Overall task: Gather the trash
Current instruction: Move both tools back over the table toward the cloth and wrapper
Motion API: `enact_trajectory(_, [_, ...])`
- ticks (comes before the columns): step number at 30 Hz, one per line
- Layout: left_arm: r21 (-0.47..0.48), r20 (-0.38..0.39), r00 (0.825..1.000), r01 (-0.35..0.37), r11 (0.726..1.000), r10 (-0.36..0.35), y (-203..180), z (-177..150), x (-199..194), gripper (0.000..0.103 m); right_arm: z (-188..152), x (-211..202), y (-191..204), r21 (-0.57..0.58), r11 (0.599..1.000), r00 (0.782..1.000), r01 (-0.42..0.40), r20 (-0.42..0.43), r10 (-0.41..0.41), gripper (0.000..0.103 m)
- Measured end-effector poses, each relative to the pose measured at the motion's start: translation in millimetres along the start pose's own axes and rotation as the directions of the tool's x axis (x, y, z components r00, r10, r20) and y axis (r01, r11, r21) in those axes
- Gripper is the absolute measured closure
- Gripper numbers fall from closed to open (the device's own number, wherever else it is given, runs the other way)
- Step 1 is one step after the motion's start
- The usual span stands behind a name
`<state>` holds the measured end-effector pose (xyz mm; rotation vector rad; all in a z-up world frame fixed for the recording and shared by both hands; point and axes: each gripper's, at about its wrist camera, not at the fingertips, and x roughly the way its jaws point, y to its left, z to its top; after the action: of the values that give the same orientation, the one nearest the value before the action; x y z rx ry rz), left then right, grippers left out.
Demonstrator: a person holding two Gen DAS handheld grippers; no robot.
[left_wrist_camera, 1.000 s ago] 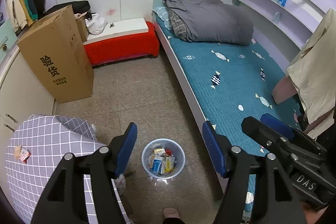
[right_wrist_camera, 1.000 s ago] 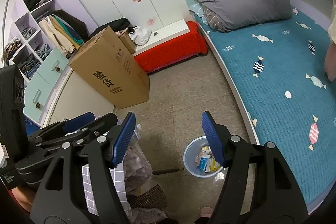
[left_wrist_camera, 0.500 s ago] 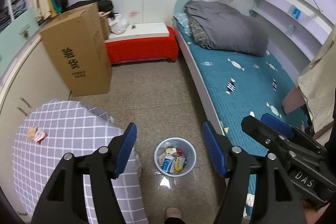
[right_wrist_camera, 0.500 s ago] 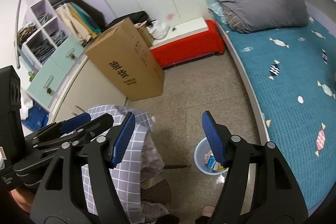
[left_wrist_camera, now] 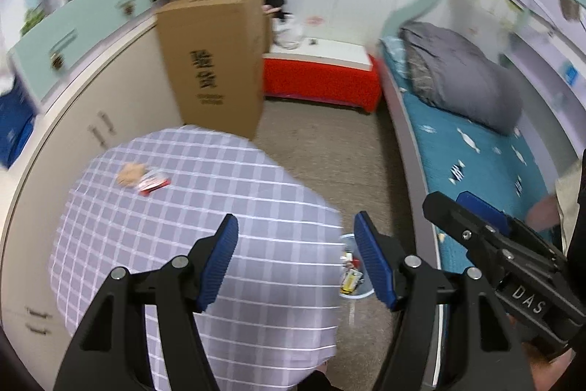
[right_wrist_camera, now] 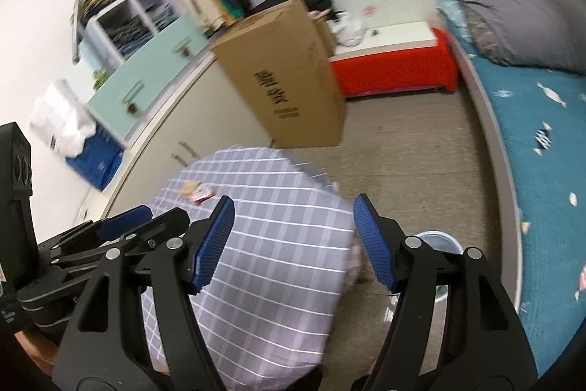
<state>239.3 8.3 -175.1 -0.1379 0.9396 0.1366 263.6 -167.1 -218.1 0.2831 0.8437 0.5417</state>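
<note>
A crumpled tan scrap [left_wrist_camera: 129, 174] and a red-and-white wrapper [left_wrist_camera: 154, 183] lie together on the far left part of a round table under a grey checked cloth [left_wrist_camera: 219, 244]. My left gripper [left_wrist_camera: 296, 229] hangs open and empty above the table's near right side. The right gripper [left_wrist_camera: 454, 204] is beside it on the right, over the bed's edge. From the right wrist, the scrap [right_wrist_camera: 188, 188] and wrapper [right_wrist_camera: 203, 196] show just beyond the left gripper [right_wrist_camera: 154, 217]. My right gripper [right_wrist_camera: 293, 211] is open and empty over the cloth. A pale blue bin [left_wrist_camera: 353, 275] with packaging inside stands on the floor, half hidden by the table.
A tall cardboard box [left_wrist_camera: 216, 68] stands behind the table against a cream cabinet [left_wrist_camera: 102, 105]. A red-covered bench [left_wrist_camera: 318, 83] lines the back wall. The bed with a teal sheet [left_wrist_camera: 476, 163] and a grey duvet [left_wrist_camera: 457, 79] runs along the right. Bare floor [left_wrist_camera: 329, 149] lies between.
Both views have swung left from the bin toward the table. The checked cloth now fills the lower middle and the bin has slid to the lower right, partly hidden. Both grippers stay open.
</note>
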Motion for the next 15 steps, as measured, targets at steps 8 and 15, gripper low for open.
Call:
enact_trajectory(8, [-0.088, -0.017, 0.999, -0.03, 0.996, 0.029, 117, 10, 10, 0.038, 3, 79, 90, -0.052, 0.998, 0.997, -0.043, -0.071, 0.04, 0.035])
enact_trajectory(15, [-0.13, -0.091, 0.996, -0.021, 0.991, 0.009, 232, 24, 56, 0.038, -3, 163, 156, -0.046, 0.998, 0.99, -0.038, -0.134, 0.031, 0.035])
